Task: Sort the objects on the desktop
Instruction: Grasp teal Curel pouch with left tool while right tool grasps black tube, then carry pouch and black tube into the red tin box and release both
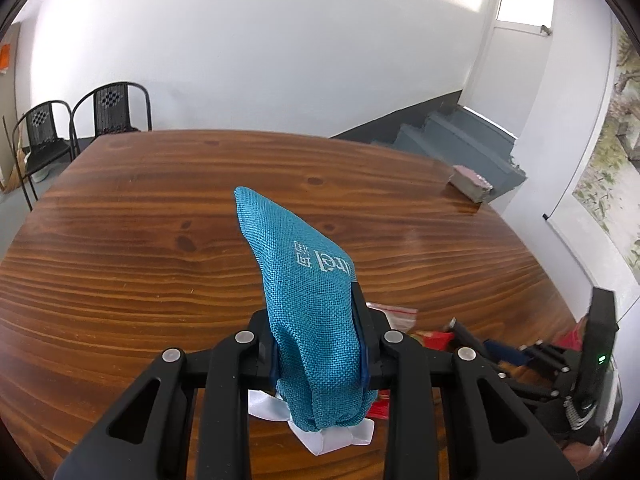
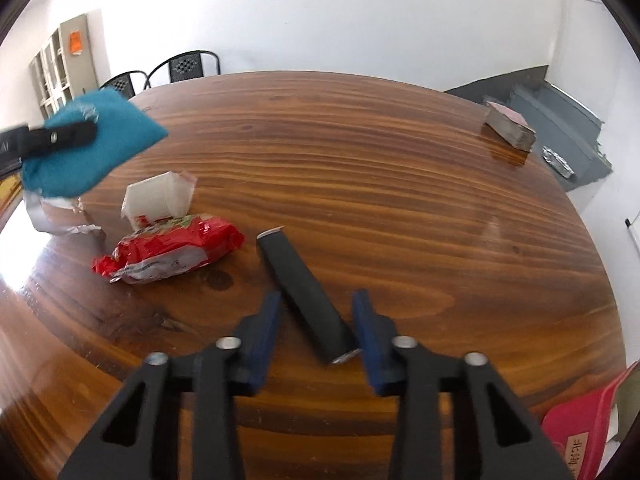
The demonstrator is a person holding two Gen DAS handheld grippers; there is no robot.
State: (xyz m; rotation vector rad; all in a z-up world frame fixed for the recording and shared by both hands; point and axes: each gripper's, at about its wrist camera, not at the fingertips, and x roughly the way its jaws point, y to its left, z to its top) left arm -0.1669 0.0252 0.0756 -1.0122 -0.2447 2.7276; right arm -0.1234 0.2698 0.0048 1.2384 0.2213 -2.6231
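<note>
My left gripper is shut on a teal woven pouch, held clear above the wooden table. A white ribbon hangs from the pouch's gathered end. The right wrist view shows the same pouch raised at the far left. A black flat bar with metal ends lies slantwise on the table. My right gripper is shut on it: one blue pad meets its left edge, the other its near end.
A red snack packet, an open white carton and crumpled foil lie left of the bar. A grey block sits at the far right edge. A red bag is at lower right. Two black chairs stand beyond the table.
</note>
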